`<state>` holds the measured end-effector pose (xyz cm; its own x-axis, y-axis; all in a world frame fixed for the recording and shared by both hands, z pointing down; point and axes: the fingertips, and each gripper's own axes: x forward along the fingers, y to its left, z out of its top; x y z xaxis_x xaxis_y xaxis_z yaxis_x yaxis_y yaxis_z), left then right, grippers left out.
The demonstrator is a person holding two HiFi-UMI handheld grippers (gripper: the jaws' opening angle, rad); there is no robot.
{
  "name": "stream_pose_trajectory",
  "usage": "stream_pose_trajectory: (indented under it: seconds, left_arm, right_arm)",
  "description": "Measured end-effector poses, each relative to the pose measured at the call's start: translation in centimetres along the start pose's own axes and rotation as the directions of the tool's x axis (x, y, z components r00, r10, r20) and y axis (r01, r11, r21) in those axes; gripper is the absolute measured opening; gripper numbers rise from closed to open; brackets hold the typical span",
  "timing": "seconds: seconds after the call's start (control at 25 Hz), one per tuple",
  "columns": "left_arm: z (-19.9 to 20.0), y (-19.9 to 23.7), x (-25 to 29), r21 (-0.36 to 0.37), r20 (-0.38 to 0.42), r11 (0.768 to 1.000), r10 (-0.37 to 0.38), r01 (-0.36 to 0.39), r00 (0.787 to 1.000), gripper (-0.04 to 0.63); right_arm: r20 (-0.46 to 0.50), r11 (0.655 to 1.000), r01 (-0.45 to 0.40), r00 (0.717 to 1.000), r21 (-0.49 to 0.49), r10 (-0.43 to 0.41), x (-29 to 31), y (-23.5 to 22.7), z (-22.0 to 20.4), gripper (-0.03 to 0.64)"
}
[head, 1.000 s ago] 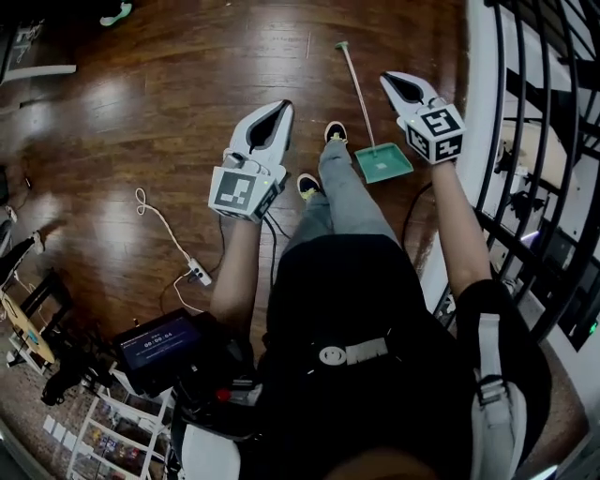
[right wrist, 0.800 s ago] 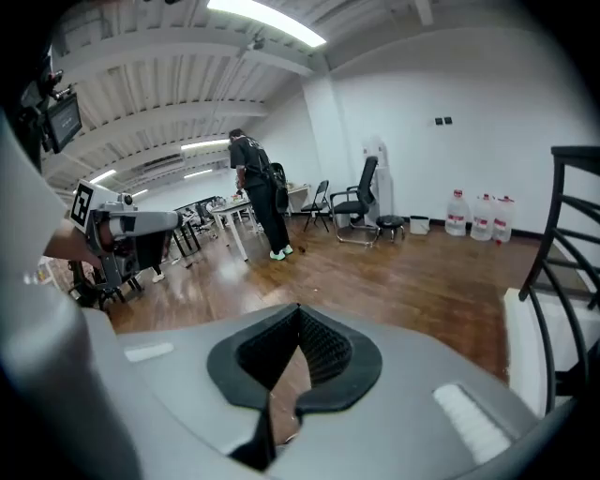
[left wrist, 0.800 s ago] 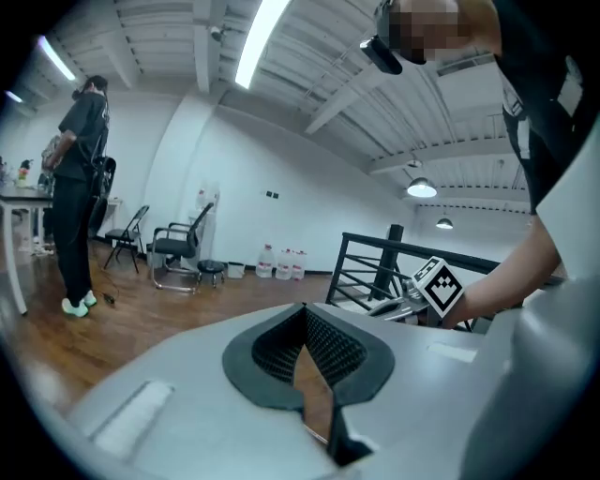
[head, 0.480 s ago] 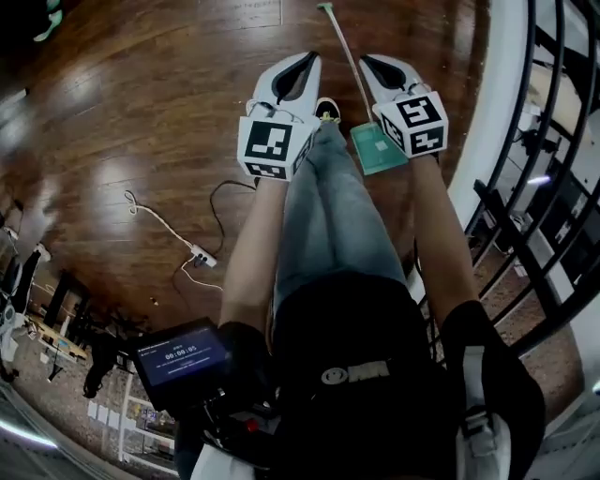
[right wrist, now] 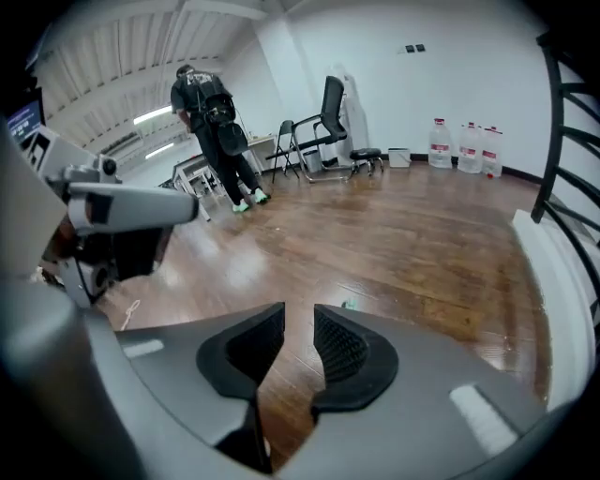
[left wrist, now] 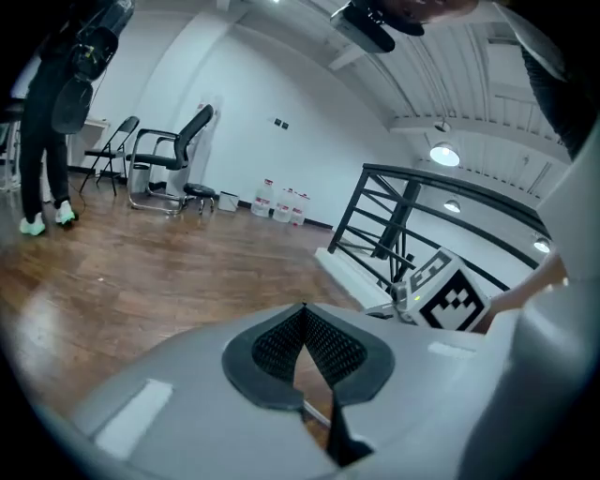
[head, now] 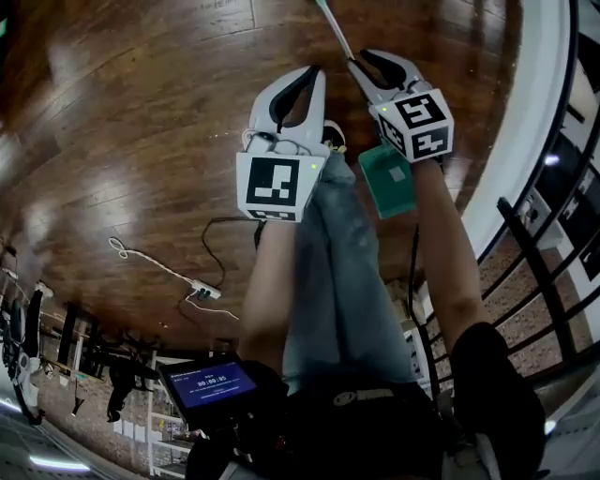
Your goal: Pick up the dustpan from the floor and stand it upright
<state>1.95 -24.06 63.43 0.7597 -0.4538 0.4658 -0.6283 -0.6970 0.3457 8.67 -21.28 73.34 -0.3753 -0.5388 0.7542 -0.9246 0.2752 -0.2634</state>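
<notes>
Head view: green dustpan lies flat on the wooden floor, just right of the person's jeans leg. The pan is partly hidden behind the right gripper's marker cube, and the long handle runs away beyond the leg. Right gripper overlaps that handle, right of the leg. Its fingers are opening, with a narrow gap and only floor between them. Left gripper is at the leg's left edge, fingers together at the tips, holding nothing.
</notes>
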Motion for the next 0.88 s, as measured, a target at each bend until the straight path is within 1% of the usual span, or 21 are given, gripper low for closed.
stream_pose_trajectory:
  seconds: [0.04,0.16,0.2,0.28,0.36,0.48,0.6,0.68,0.76,0.88]
  left_arm:
    - [-0.8,0.4,0.1,-0.008,-0.004,1.000,0.006,-0.006,1.000,0.017]
    - [-2.7,1.5,0.2,-0.050,-0.010,0.998,0.027,-0.027,1.000,0.015]
    - [-3.3,1.5,0.4,-0.059,-0.016,0.998,0.025,-0.026,1.000,0.015]
    - [-4.5,1.1,1.2,-0.059,-0.023,0.998,0.000,-0.002,1.000,0.015]
    - [-5.1,0.7,2.0,-0.049,-0.022,0.999,-0.023,0.022,0.999,0.015]
    - [-5.3,1.8,2.2,-0.042,-0.009,0.999,-0.013,0.012,1.000,0.015]
    - [-6.2,4.0,2.2,-0.042,-0.011,0.999,0.001,-0.001,1.000,0.015]
    - [-6.0,5.3,2.4,-0.041,-0.004,0.999,0.001,-0.001,1.000,0.015]
    - [-5.2,5.8,2.6,-0.036,0.014,0.999,0.001,0.000,1.000,0.015]
    - [-5.4,5.9,2.6,-0.014,0.021,1.000,-0.004,0.004,1.000,0.015]
  right_arm:
    - [-0.014,1.000,0.007,1.000,-0.014,-0.007,1.4,-0.7,-1.0,0.109]
    - [-0.052,0.998,0.019,0.998,-0.059,-0.022,6.0,-2.5,-3.3,0.217]
    - [-0.064,0.997,0.026,0.997,-0.079,-0.031,7.4,-3.1,-4.0,0.229]
    - [-0.092,0.994,0.049,0.994,-0.102,-0.058,9.6,-5.0,-5.8,0.229]
    - [-0.122,0.992,0.077,0.989,-0.104,-0.089,11.3,-7.2,-7.3,0.229]
    - [-0.146,0.989,0.102,0.982,-0.108,-0.118,13.5,-9.6,-8.0,0.227]
    - [-0.138,0.990,0.111,0.983,-0.088,-0.122,16.4,-10.1,-7.2,0.225]
    - [-0.118,0.990,0.119,0.985,-0.079,-0.128,17.6,-10.3,-5.9,0.225]
    - [-0.104,0.988,0.130,0.985,-0.088,-0.139,18.2,-10.4,-4.5,0.224]
    - [-0.093,0.986,0.133,0.985,-0.104,-0.143,19.3,-10.2,-4.1,0.224]
